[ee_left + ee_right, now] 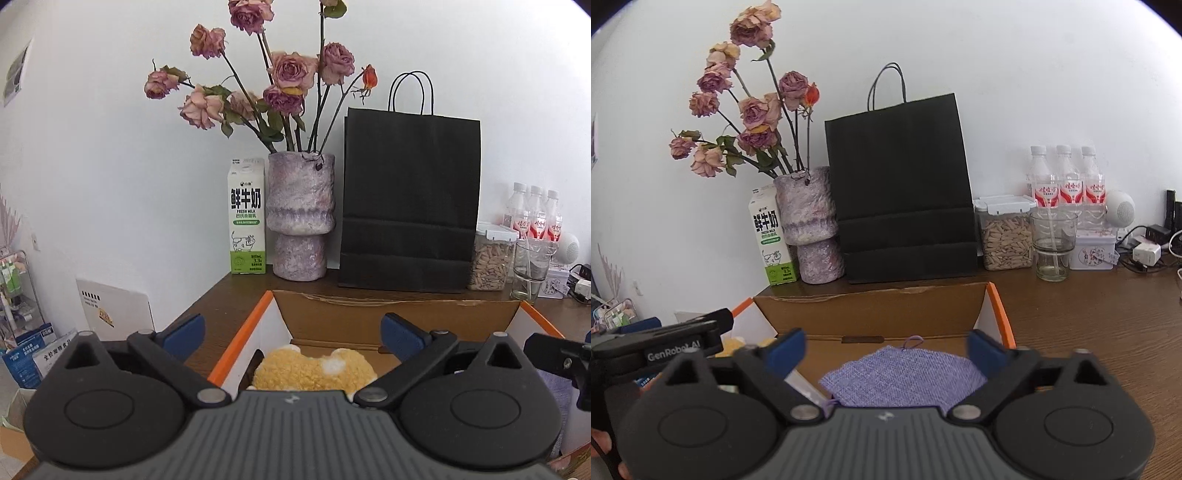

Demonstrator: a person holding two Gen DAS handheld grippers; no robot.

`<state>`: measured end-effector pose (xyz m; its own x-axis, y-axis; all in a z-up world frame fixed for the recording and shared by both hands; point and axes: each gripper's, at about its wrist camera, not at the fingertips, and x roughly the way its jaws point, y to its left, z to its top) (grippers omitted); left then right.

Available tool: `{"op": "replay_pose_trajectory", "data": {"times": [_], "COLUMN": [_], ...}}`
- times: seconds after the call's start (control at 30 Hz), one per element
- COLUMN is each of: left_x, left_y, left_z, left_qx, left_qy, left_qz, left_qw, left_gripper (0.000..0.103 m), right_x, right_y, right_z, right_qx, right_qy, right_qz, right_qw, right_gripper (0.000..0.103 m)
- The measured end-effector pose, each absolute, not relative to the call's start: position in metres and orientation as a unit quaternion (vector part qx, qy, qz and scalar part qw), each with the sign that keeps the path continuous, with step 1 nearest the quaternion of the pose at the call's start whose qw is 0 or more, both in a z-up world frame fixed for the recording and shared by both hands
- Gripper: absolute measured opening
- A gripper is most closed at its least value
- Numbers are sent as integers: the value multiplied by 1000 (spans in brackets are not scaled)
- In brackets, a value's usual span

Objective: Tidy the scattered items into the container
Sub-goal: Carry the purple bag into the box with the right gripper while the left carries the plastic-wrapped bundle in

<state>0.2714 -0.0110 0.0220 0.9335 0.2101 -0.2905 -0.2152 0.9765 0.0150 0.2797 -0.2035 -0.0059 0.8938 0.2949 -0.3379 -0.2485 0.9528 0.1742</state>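
Inside the box (871,306) lies a lilac woven cloth (905,376).

A fluffy yellow toy (314,371) and a flat purple knitted cloth (905,376) lie inside the open cardboard box (871,308).

Purple cloth (905,376) inside cardboard box (871,306)

A milk carton (246,218), vase of dried roses (300,218) and black paper bag (410,199) line the wall.
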Motion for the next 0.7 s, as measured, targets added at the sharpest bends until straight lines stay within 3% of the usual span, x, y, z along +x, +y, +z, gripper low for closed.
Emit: {"op": "replay_pose_trajectory", "data": {"times": [0.7], "left_x": [247], "left_y": [-9], "left_z": [21], "left_qx": [-15], "left_qy": [127], "left_qz": [109], "left_qw": [986], "left_gripper": [103], "right_x": [249], "right_y": [-195], "right_z": [2], "right_qx": [27], "right_qy": [165], "right_qz": [130], "right_qw": [977], "right_gripper": [103]}}
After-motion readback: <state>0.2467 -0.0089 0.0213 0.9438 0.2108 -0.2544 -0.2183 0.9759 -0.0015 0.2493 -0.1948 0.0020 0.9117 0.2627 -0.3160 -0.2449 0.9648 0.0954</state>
